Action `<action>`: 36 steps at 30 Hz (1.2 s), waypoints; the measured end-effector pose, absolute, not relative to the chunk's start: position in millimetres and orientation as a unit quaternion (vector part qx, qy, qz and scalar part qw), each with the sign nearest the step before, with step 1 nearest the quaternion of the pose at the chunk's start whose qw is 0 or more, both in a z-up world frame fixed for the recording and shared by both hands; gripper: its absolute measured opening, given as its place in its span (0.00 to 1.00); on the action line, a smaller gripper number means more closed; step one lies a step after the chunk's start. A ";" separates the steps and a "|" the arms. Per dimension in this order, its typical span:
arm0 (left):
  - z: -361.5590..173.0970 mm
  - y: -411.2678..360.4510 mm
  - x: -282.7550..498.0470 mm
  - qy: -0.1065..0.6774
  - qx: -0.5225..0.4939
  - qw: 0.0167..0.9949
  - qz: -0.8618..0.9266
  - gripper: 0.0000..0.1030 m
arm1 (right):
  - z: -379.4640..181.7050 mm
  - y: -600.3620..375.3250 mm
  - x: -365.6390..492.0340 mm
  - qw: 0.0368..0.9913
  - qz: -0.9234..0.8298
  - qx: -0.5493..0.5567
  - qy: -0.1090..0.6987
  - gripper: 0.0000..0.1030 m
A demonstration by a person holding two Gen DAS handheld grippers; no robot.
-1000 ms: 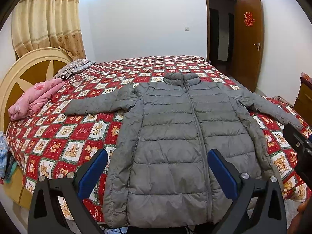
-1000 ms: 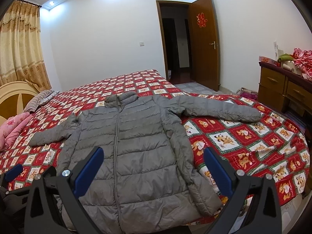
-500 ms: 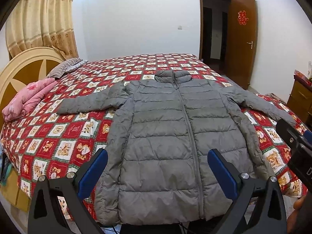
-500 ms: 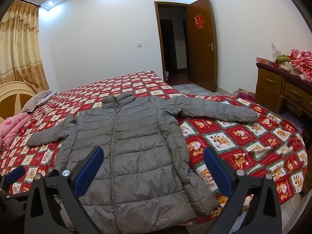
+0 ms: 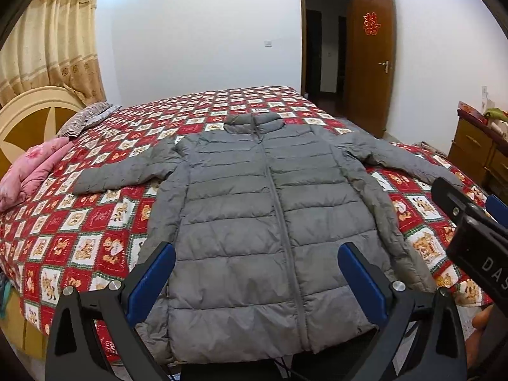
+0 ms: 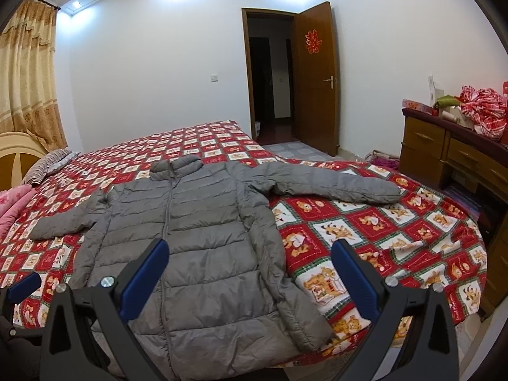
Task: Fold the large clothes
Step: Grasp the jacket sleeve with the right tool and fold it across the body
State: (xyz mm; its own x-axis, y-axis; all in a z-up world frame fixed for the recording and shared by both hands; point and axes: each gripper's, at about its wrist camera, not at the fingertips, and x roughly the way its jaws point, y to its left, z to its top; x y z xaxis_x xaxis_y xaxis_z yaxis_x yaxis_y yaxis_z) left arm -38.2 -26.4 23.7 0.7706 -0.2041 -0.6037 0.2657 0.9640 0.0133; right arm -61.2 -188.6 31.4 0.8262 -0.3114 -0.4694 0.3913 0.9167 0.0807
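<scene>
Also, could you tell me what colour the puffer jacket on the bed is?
Plain grey; the jacket shows best in the left wrist view.

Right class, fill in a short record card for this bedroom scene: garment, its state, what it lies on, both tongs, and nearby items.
garment: grey quilted puffer jacket
state: flat, zipped, front up, both sleeves spread out, not yet folded
surface: bed with red checked cartoon-print cover
left tongs: open, empty, above the jacket's hem
right tongs: open, empty, above the jacket's lower right side
nearby: folded pink blanket by the headboard; brown wooden dresser; brown door open
</scene>
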 end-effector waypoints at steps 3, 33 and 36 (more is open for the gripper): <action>22.1 -27.0 -36.6 0.320 0.043 0.937 -0.130 0.99 | 31.5 -188.2 -60.9 0.952 -0.188 0.081 0.226 1.00; 6.3 40.1 151.1 0.380 0.004 0.923 -0.052 0.99 | 14.2 -420.9 -27.0 0.887 -0.285 0.286 0.223 1.00; -1.5 56.2 190.0 0.370 0.008 0.929 -0.009 0.99 | 5.2 -479.3 -29.4 0.863 -0.336 0.319 0.202 1.00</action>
